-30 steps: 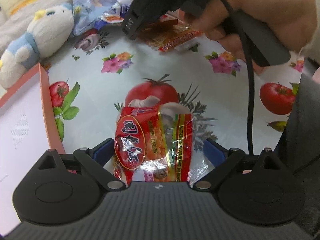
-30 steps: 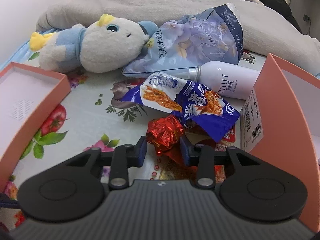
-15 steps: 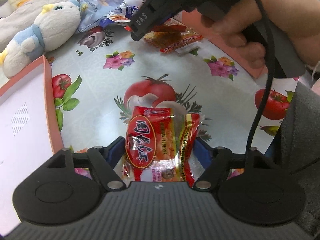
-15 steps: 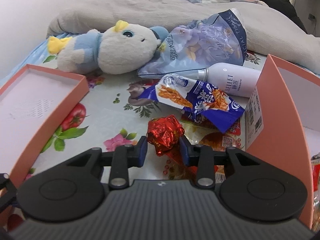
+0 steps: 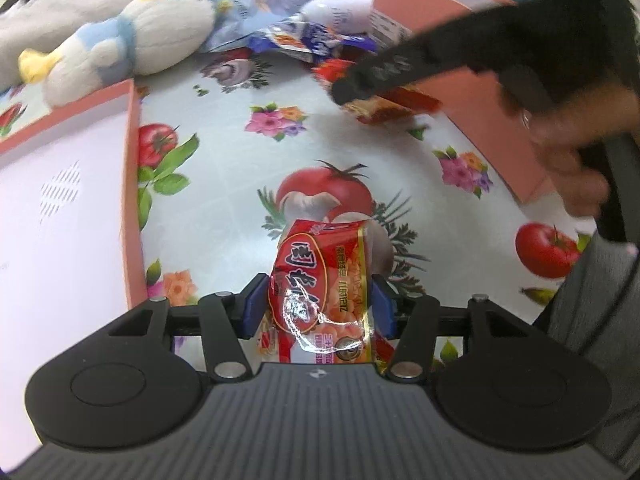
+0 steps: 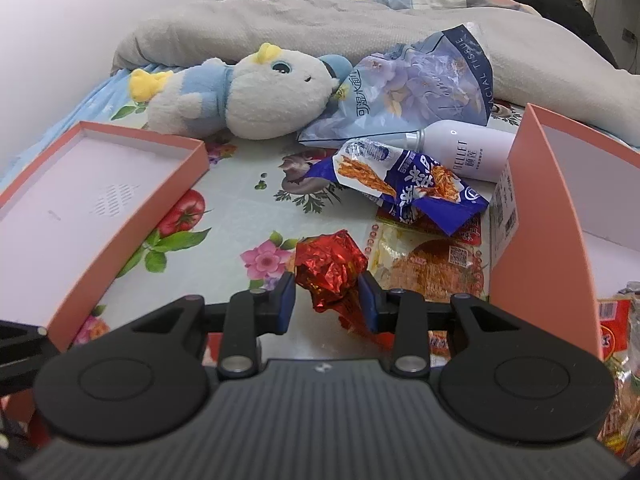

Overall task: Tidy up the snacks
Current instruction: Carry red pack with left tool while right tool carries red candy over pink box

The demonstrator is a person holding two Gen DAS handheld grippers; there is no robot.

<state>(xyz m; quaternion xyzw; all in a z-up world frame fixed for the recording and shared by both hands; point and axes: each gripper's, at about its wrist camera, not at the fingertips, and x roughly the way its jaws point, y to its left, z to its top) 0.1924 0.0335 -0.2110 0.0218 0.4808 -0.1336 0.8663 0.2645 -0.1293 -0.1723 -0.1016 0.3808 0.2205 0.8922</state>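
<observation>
My left gripper (image 5: pixel 318 312) pinches the red snack pack (image 5: pixel 322 300) by its sides, lifted off the surface (image 5: pixel 240 152) w/ the pink tray (image 5: pixel 134 184) just beside it. Right gripper (image 6: pixel 327 304) clamps the red foil candy (image 6: pixel 330 266) btwn narrow jaws, prob. bound for the pink box (image 6: pixel 536 216).

A glossy red snack packet (image 5: pixel 320 292) stands upright between blue pads, a crumpled red foil-wrapped snack (image 6: pixel 330 270) sits likewise pinched, and a blue chip bag (image 6: pixel 408 184) lies over a flat orange-printed packet (image 6: pixel 432 264).
</observation>
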